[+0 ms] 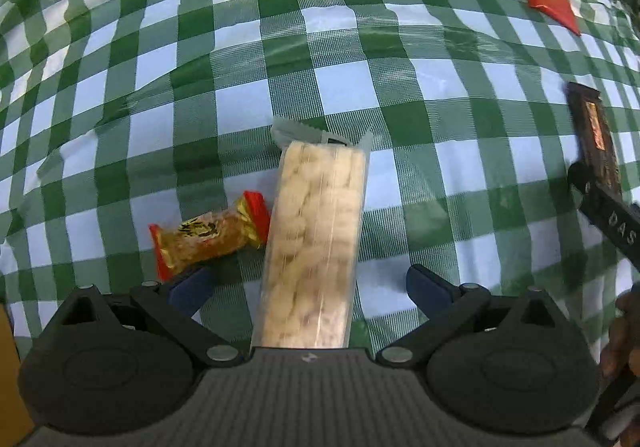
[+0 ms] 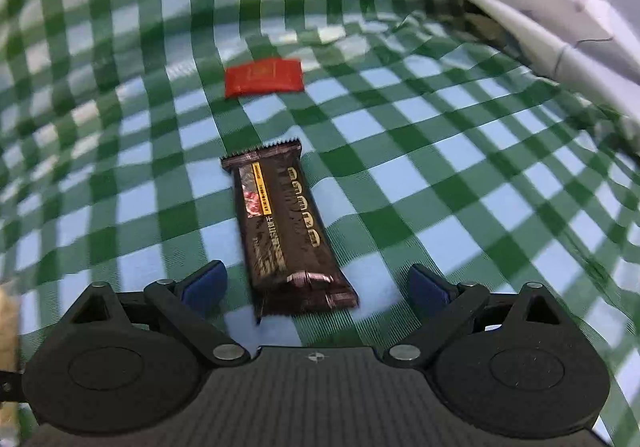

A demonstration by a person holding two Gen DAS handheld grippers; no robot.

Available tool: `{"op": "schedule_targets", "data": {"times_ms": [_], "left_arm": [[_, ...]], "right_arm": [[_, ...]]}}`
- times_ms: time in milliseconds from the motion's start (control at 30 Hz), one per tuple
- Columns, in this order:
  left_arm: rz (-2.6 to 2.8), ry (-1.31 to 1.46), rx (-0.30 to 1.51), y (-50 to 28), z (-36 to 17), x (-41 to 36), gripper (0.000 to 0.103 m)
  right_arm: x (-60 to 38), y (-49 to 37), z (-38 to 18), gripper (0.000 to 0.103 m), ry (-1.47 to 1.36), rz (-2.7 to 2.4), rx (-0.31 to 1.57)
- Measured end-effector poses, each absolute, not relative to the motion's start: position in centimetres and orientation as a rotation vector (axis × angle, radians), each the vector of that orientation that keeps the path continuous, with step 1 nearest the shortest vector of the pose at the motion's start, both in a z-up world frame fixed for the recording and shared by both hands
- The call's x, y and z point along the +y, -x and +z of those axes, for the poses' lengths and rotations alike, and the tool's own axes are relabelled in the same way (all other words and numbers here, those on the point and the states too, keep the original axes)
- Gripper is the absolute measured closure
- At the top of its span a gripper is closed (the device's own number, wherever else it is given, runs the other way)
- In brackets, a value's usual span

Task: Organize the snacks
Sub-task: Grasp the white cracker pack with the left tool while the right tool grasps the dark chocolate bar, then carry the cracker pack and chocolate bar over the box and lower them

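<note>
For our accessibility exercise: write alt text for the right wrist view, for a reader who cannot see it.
A dark brown snack bar lies lengthwise on a green-and-white checked tablecloth, its near end between the wide-open right claw, whose blue pads do not touch it. Farther off lies a small red packet; crumpled white plastic fills the upper right corner.
</note>
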State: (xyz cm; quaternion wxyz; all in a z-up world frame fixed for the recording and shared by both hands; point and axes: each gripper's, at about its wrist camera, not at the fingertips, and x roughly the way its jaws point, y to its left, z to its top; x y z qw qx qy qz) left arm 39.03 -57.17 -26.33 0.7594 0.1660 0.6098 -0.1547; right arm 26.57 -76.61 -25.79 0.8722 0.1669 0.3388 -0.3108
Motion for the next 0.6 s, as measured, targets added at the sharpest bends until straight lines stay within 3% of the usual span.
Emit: {"op": "schedule_targets", "data": {"times_ms": [167, 200, 233, 267, 600], "left_arm": [[-0.34, -0.37, 1.297, -38.8, -26.5, -57.3, 0.004], [-0.346, -0.376, 1.279, -38.3, -26.0, -57.2, 0.018], [-0.363, -0.389, 1.251, -37.7, -25.4, -57.2, 0.051], [-0.384, -0.404, 1.233, -37.1, -24.7, -57.2, 0.062], [-0.447, -0.366, 1.192, -31.3, -20.3, -52.6, 0.063]], "right_arm": [[-76.6, -27.3, -26.0, 0.002, -0.327, -0.647, 0.681], [-76.4, -27.2, -25.8, 0.016, -0.323, -0.618, 0.671], [-75.8, -26.7, -25.2, 0.03, -0.296, -0.589, 0.655], [-75.2, -26.6, -24.8, 0.06, -0.268, -0.564, 0.655], [-70.2, -20.5, -21.6, 0.062, -0.357, -0.516, 0.653]]}}
